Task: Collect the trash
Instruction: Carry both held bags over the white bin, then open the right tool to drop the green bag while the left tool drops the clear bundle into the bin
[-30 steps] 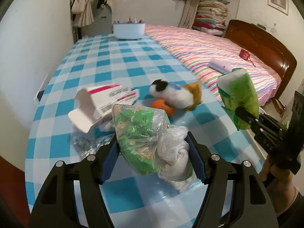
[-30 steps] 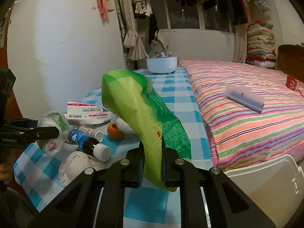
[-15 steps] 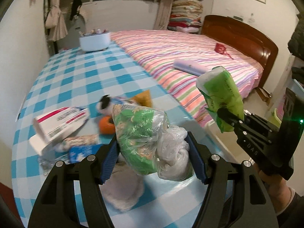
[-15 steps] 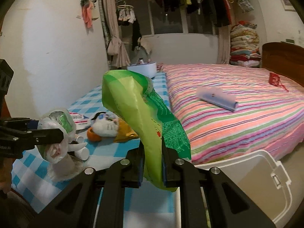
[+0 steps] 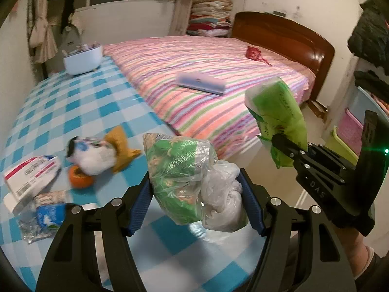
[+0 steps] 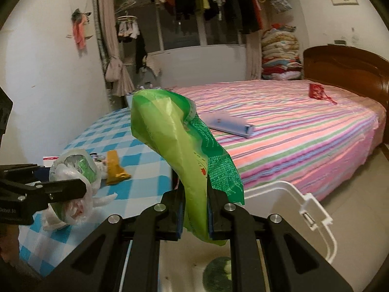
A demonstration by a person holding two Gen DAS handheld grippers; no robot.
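A crumpled green-printed snack bag bundled with clear plastic (image 5: 192, 182) is clamped between the blue pads of the left gripper (image 5: 195, 198), above the blue-checked table (image 5: 80, 107). A flattened bright green plastic wrapper (image 6: 184, 160) is pinched upright in the narrowly closed right gripper (image 6: 194, 213), over the white plastic bin (image 6: 313, 216).

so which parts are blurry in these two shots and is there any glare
Left wrist view: plush toy and box smeared by motion, held bags sharp, green light flares at right. Right wrist view: green wrapper sharp, bed slightly soft, no glare.
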